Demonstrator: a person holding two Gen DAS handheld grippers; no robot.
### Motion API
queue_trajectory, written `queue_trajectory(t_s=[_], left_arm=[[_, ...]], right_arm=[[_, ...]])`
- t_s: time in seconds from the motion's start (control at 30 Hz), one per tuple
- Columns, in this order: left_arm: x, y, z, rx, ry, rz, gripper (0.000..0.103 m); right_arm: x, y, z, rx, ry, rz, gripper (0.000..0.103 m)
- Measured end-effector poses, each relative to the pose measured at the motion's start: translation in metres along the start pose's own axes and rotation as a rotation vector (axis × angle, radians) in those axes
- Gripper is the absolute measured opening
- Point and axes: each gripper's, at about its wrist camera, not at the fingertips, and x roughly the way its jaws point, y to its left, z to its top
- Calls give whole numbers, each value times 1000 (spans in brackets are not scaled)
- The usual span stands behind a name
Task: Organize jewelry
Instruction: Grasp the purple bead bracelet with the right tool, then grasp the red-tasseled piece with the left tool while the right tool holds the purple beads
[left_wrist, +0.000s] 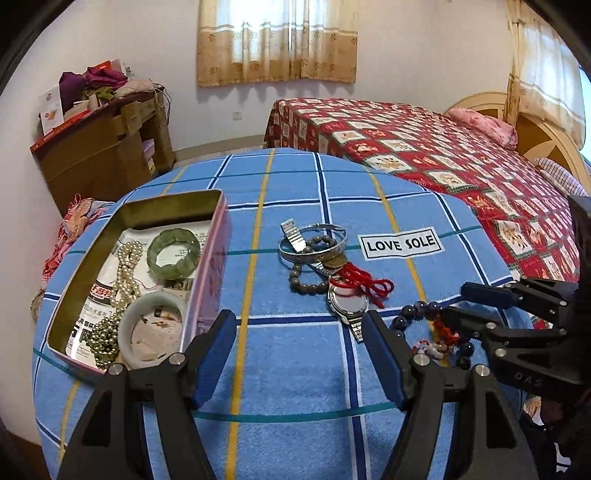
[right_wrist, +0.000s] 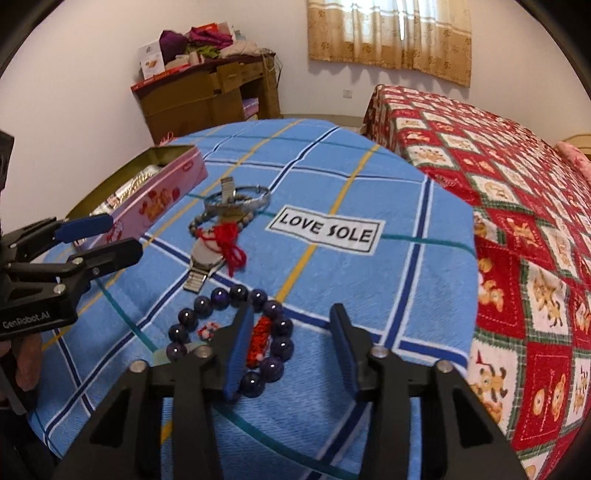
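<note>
A pink tin (left_wrist: 207, 266) (right_wrist: 162, 195) on the blue plaid towel (left_wrist: 295, 369) holds a green bangle (left_wrist: 173, 253), a pale jade bangle (left_wrist: 151, 328) and pearl strands (left_wrist: 127, 280). A pile mid-towel has a silver bangle (left_wrist: 314, 243) (right_wrist: 240, 201), a brown bead bracelet (left_wrist: 306, 284), a watch (left_wrist: 349, 304) (right_wrist: 207, 264) and red cord (left_wrist: 364, 282) (right_wrist: 229, 240). A dark purple bead bracelet (right_wrist: 236, 321) (left_wrist: 417, 314) with a red charm (right_wrist: 260, 339) lies nearest. My left gripper (left_wrist: 299, 354) is open and empty. My right gripper (right_wrist: 291, 347) is open, with its left finger (right_wrist: 240, 343) over the purple bracelet.
A "LOVE SOLE" label (left_wrist: 400, 243) (right_wrist: 325, 230) is sewn into the towel. A bed with a red quilt (left_wrist: 461, 162) (right_wrist: 517, 221) lies to the right. A wooden cabinet (left_wrist: 107, 155) (right_wrist: 210, 99) piled with clothes stands at the back left.
</note>
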Motion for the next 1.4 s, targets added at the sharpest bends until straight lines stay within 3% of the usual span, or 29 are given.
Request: queue_trajectory(t_s=[0.13, 0.37, 0.7, 0.9, 1.07, 1.17, 1.2, 1.23, 1.4], left_arm=[[4, -2, -1, 1, 11, -8, 70], [13, -5, 0, 10, 27, -22, 70], [15, -5, 6, -1, 20, -31, 70], [29, -24, 17, 38, 23, -62, 70], [48, -35, 23, 59, 63, -116, 47], [60, -38, 23, 68, 78, -109, 32], [60, -39, 23, 79, 69, -100, 25], [60, -38, 24, 78, 67, -102, 3], [36, -28, 23, 71, -7, -102, 0]], right_arm=[[10, 7, -2, -22, 24, 5, 28], [19, 18, 5, -74, 39, -30, 23], [-4, -2, 8, 45, -56, 7, 20], [1, -7, 10, 51, -33, -6, 20], [3, -9, 7, 57, -32, -12, 23], [-1, -15, 8, 77, -48, -16, 30], [-2, -17, 8, 81, -49, -18, 30], [-2, -18, 8, 84, -49, -19, 30], [0, -20, 8, 89, -45, -12, 30]])
